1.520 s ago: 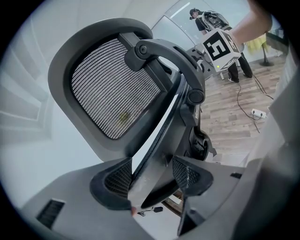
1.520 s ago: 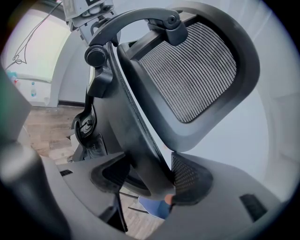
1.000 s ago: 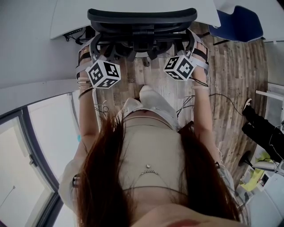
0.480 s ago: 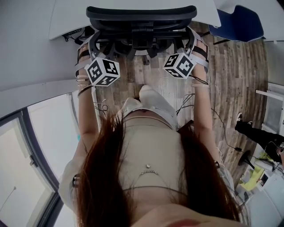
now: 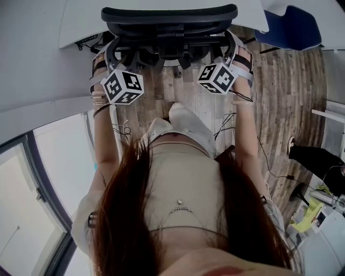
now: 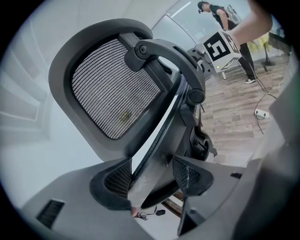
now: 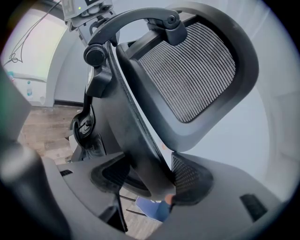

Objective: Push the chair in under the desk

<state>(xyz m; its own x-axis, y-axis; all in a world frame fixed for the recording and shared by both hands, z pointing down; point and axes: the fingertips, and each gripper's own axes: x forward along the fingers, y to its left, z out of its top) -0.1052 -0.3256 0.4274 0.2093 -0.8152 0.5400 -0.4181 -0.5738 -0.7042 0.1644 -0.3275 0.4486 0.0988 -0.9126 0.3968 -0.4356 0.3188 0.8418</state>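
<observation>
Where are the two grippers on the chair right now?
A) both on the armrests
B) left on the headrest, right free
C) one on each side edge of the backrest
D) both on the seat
C: the left gripper and the right gripper each have an edge of the backrest between their jaws, on opposite sides in the head view.

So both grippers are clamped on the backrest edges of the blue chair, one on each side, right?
Not the blue one. The left gripper and right gripper clamp the black mesh chair; the head view shows the blue chair standing apart at the right, untouched.
</observation>
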